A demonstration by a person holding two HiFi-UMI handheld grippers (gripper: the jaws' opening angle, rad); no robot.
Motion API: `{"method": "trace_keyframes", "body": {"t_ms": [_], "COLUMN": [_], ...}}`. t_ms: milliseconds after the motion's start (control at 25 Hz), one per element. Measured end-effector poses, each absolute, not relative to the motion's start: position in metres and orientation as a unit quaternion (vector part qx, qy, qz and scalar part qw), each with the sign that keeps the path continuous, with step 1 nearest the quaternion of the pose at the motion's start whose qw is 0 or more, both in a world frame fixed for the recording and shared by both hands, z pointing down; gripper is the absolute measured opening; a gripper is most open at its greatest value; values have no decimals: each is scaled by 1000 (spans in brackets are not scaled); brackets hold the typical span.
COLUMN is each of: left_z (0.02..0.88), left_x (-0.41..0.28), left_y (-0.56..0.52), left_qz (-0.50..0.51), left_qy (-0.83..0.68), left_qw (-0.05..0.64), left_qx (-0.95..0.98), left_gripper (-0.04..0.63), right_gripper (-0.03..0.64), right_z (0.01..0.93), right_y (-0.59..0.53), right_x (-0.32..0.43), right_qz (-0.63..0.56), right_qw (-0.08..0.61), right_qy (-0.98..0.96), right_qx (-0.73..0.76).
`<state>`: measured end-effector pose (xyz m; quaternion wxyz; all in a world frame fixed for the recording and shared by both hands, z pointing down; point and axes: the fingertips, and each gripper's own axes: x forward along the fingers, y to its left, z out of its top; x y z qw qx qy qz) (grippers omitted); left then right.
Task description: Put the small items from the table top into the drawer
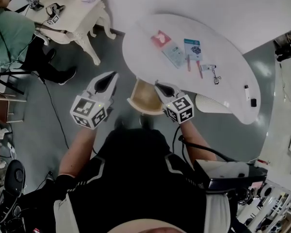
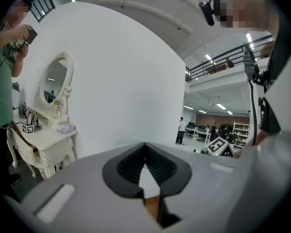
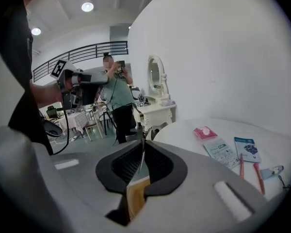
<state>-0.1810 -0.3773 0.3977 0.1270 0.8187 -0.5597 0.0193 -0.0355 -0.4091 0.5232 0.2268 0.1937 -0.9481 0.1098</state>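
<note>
Drawer (image 1: 144,100) open at the counter (image 1: 233,76) edge; my left gripper (image 1: 111,79) and right gripper (image 1: 161,86) hover beside it, fingers together, empty.

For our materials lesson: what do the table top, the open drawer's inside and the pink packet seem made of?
Table top: smooth, even white with no grain; likely painted or laminated board.
Drawer inside: tan, matt; looks like bare wood.
Pink packet: flat, thin; probably plastic film or paper.
</note>
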Motion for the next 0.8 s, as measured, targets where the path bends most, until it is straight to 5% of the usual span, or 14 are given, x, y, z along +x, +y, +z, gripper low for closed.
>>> {"method": "trace_keyframes", "body": {"t_ms": [800], "left_z": [491], "left_x": [-157], "left_y": [-366], "left_qz": [57], "left_qy": [-576], "left_qw": [181], "left_qx": [795], "left_gripper": [0], "right_gripper": [20], "right_z": [628], "right_y": [-386], "right_x": [-53], "right_qz": [98], "right_qw": [339], "right_qy": [-935], "right_qx": [45]}}
